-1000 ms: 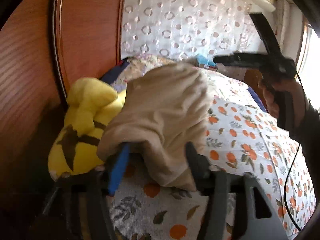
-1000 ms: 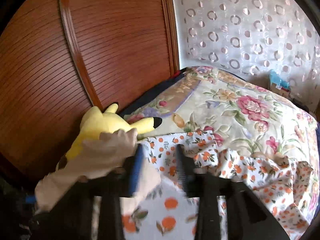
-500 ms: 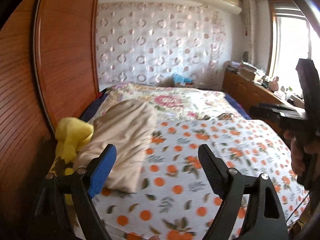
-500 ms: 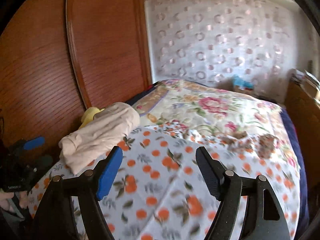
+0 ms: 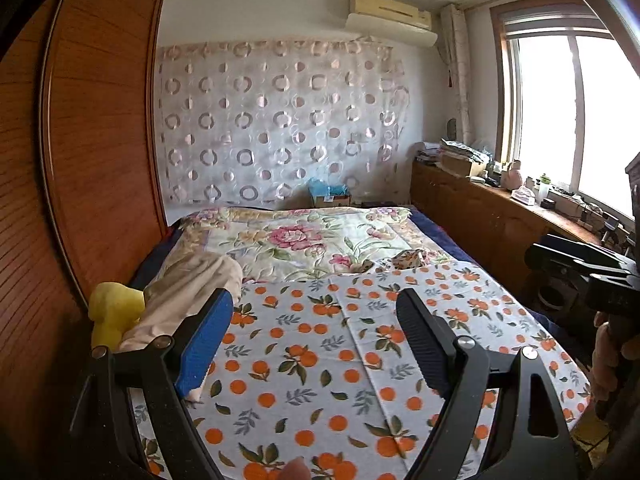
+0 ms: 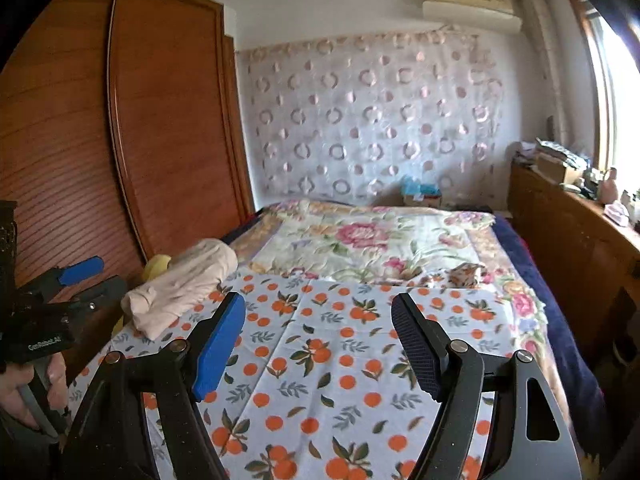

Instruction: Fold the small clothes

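Hovering over the orange-print sheet (image 5: 320, 360), the left gripper (image 5: 316, 316) and right gripper (image 6: 318, 320) both gape empty — the beige garment (image 6: 184, 280) lies folded at the bed's left edge, against a yellow plush toy (image 5: 114, 312).

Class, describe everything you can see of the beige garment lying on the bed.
The beige garment is soft, plain, wrinkled cloth, folded into a thick, rounded bundle. It lies at the left edge of the orange-print sheet, next to the wooden wardrobe, resting against a yellow plush toy. Neither gripper touches it.
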Motion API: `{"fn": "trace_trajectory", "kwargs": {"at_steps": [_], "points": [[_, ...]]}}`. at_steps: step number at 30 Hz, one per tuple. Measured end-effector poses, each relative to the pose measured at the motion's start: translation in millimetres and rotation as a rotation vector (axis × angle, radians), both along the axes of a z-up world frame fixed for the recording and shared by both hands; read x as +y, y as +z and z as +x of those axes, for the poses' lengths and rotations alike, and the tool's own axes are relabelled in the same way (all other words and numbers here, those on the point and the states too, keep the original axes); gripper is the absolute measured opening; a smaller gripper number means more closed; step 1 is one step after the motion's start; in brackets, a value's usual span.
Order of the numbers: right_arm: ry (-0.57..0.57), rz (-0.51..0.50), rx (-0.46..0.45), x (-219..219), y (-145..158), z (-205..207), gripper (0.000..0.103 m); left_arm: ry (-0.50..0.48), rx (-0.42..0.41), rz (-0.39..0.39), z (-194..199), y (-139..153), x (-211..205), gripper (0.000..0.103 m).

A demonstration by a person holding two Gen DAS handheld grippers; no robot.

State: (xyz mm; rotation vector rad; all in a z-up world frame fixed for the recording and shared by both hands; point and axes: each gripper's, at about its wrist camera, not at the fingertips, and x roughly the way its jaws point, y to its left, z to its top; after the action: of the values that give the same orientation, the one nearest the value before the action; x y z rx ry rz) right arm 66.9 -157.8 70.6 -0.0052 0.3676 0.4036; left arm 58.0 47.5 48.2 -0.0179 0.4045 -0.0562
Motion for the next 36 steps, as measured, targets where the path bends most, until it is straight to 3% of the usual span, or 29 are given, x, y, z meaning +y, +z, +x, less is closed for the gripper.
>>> {"fn": "trace_trajectory", "kwargs": {"at_steps": [11, 17, 36], "points": [[-0.034, 0.030, -0.025, -2, -19, -37, 0.077, 0.005, -0.009, 0.001, -11, 5, -9, 0.084], [-0.043, 0.024, -0.030, -5, -17, -19, 0.077, 0.007, -0.012, 0.001, -15, 7, -11, 0.084], [-0.038, 0.020, -0.027, -12, -21, -19, 0.077, 0.026, -0.011, -0.002, -23, 15, -16, 0.084]]}}
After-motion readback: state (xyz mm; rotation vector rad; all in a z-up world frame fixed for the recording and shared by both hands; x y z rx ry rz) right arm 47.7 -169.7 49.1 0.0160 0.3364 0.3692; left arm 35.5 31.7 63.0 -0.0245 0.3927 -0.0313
